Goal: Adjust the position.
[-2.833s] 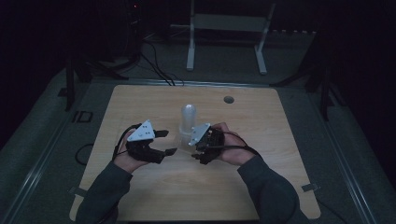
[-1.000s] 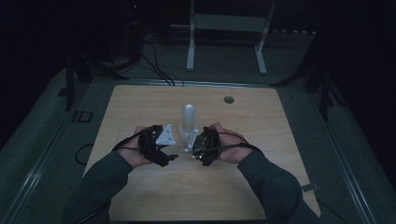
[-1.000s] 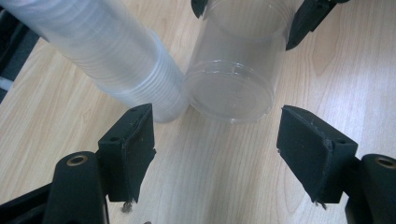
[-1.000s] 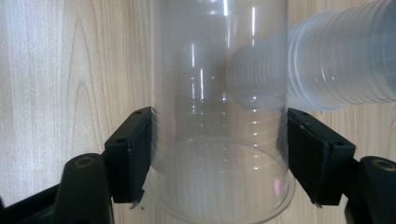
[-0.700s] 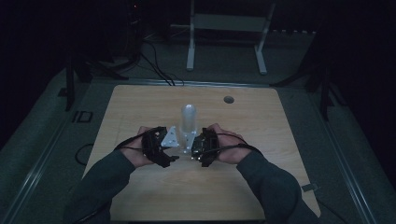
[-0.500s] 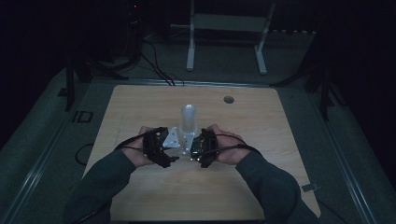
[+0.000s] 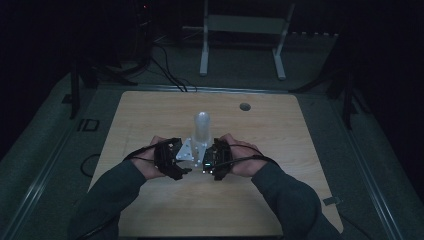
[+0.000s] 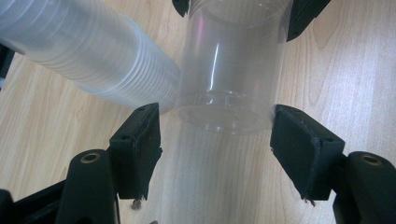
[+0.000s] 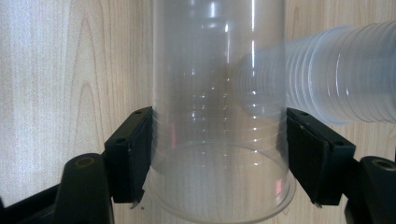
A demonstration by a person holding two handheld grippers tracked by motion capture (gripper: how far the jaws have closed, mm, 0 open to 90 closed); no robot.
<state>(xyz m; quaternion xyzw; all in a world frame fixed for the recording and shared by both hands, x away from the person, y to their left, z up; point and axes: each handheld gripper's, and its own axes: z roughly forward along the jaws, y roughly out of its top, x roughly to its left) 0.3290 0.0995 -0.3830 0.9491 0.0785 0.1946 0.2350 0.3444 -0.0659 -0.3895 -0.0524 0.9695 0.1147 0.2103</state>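
A single clear plastic cup lies level between the two grippers, just above the wooden table. My right gripper is shut on its wide rim end, both pads pressed against the wall. My left gripper faces it from the other side, its jaws around the cup's base. The left jaws have just been closing. The cup sits between them with a gap at the left pad, so they stand open. A stack of nested translucent cups lies right beside the held cup.
Both hands meet near the table's middle, with the left gripper and right gripper tip to tip. A small round hole sits toward the far edge. A white stand and cables lie on the floor beyond.
The left gripper has moved right, in from the left, until it faces the right gripper at the cup. The right hand and the cup stack have stayed put.
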